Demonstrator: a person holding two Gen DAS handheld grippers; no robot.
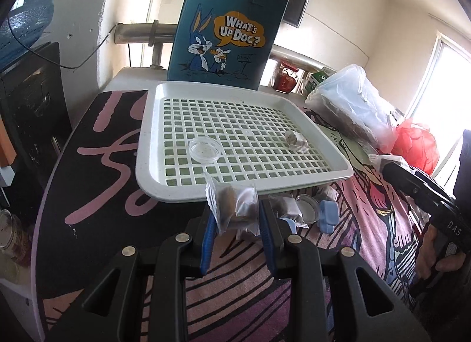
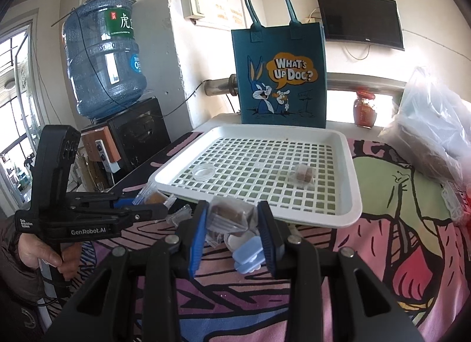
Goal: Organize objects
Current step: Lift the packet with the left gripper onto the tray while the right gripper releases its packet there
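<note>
A white slotted tray [image 1: 164, 171] [image 2: 350, 195] lies on the patterned table. In it are a clear round lid [image 1: 205, 149] [image 2: 203, 171] and a clear packet of brown snacks [image 1: 296, 141] [image 2: 304, 175]. My left gripper [image 1: 237, 218] is shut on a clear snack packet [image 1: 235, 209] just in front of the tray's near edge. My right gripper [image 2: 232, 218] is shut on another snack packet [image 2: 229, 215] above a small pile: more packets [image 1: 287, 208], a clear round dish [image 1: 307, 208] and pale blue plastic pieces [image 1: 328, 215] [image 2: 247, 253].
A blue Bugs Bunny tote bag [image 1: 223, 36] [image 2: 279, 74] stands behind the tray. A red jar [image 1: 285, 76] [image 2: 365, 109], a plastic bag [image 1: 350, 101] [image 2: 432, 124] and a red bag [image 1: 418, 142] are at the right. A water dispenser [image 2: 103, 59] stands left.
</note>
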